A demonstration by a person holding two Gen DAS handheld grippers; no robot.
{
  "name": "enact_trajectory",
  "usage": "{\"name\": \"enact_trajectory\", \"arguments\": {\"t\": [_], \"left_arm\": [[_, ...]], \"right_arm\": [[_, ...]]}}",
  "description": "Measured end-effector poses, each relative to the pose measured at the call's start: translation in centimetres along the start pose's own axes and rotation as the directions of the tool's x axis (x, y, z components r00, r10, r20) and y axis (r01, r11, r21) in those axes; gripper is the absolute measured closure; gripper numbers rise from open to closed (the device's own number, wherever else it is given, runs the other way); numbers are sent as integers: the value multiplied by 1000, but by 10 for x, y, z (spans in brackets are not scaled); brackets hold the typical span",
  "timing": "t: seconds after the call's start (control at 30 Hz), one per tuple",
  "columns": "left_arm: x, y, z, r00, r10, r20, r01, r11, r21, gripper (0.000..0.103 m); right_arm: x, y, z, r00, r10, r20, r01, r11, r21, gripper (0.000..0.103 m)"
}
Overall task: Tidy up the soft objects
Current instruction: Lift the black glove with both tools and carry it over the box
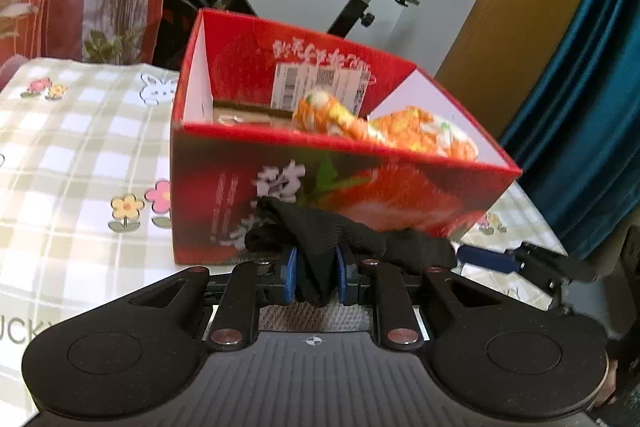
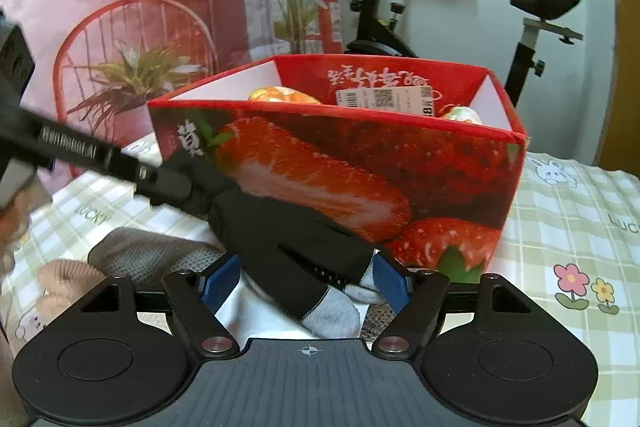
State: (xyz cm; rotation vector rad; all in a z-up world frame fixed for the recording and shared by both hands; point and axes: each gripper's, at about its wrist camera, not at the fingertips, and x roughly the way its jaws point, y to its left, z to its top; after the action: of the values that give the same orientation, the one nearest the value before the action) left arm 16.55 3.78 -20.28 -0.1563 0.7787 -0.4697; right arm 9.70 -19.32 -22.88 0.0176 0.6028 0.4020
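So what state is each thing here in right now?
Left tongs: shut on the black sock.
Right tongs: open, sock's grey toe between them.
Strawberry box: open-topped, upright, holding orange plush toys.
Grey sock: lying on the tablecloth.

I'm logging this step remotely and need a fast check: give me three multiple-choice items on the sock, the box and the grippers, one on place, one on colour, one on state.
1. Where is the black sock?
A. inside the box
B. in front of the box
C. on the exercise bike

2. What colour is the box?
A. red
B. blue
C. grey

3. How is the left gripper?
A. open, nothing between its pads
B. out of view
C. shut on the sock

Answers: 1 B, it hangs before the box's front wall. 2 A, red with a strawberry print. 3 C, the blue pads pinch the black fabric.
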Motion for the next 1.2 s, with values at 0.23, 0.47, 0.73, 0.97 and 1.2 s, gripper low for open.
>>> {"name": "enact_trajectory", "arguments": {"t": [0.23,0.47,0.73,0.97,1.2], "left_arm": [[-2,-8,-2,1000,-4,1,4,1000,11,83],[-15,-22,-3,999,-42,2,42,998,49,83],[-41,-34,3,996,-69,61,64,995,75,83],[-65,-40,21,985,-81,150,69,994,84,83],[-63,-41,51,973,-64,223,49,996,73,83]], "right_arm": [[13,0,1,999,-33,-38,31,999,-43,41],[8,-16,4,1000,1,-20,0,999,47,84],[-25,-6,20,998,-5,61,6,1000,-6,93],[-59,2,53,986,-5,164,15,998,-64,93],[-58,0,96,980,-14,196,41,990,-132,93]]}}
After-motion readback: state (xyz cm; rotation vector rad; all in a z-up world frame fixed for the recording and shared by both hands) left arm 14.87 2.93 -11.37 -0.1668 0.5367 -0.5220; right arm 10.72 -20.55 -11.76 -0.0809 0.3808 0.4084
